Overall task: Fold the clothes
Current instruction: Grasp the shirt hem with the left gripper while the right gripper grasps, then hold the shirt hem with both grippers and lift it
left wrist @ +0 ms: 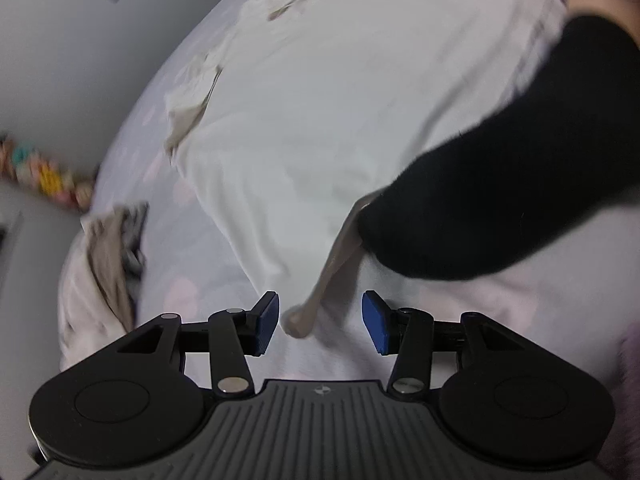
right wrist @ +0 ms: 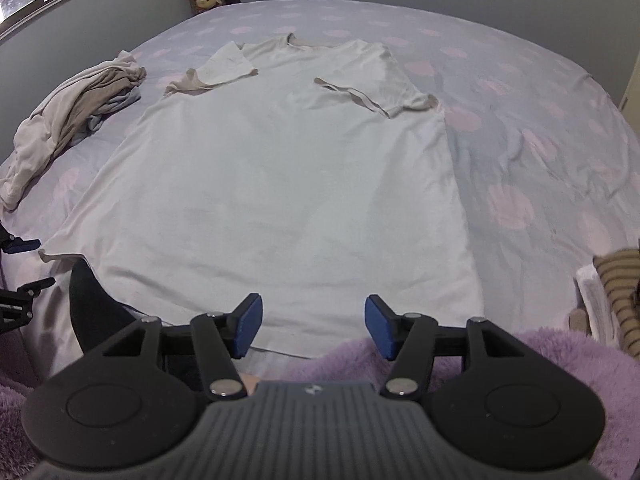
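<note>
While both tongs, left (left wrist: 320, 322) and right (right wrist: 314, 326), hang spread and empty, the shirt's (right wrist: 280, 184) turned-up corner (left wrist: 298, 322) could crease in.

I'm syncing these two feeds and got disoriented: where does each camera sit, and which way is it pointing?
Left wrist: on the left tongs, angled down at the white T-shirt's lower corner, from its left side; both blue pads open, a black-sleeved arm crosses at right.
Right wrist: on the right tongs, low at the shirt's hem, facing up the bed toward the collar and wall; pads open over purple fleece.
Shared: the shirt, the dotted sheet, the crumpled clothes pile.
</note>
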A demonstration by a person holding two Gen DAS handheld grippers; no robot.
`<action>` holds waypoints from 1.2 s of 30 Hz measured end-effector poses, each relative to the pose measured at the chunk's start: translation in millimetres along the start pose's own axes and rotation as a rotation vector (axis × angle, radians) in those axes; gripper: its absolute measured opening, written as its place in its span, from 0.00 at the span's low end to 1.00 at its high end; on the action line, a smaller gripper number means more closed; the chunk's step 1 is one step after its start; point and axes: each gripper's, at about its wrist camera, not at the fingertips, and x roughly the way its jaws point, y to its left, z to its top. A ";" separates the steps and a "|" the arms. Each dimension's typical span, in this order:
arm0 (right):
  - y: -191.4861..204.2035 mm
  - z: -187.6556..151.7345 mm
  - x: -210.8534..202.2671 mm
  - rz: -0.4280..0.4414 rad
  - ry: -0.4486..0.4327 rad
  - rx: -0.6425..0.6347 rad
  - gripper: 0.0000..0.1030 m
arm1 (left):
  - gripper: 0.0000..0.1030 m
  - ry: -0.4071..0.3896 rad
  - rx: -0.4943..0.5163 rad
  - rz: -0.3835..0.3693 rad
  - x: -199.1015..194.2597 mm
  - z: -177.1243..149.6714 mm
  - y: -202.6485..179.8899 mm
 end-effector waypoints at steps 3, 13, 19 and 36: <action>-4.3 -1.7 9.5 0.006 0.024 0.020 0.59 | 0.43 -0.021 0.096 0.080 8.9 1.7 -9.9; -4.4 3.7 28.0 0.015 0.124 -0.125 0.59 | 0.09 -0.016 0.023 0.074 33.5 5.2 -1.8; 16.4 4.8 48.8 0.081 0.199 -0.259 0.59 | 0.02 -0.145 -0.227 0.127 17.3 6.8 31.8; 86.7 -6.5 103.6 -0.089 0.282 -0.665 0.63 | 0.02 -0.189 -0.336 0.140 16.1 11.6 41.7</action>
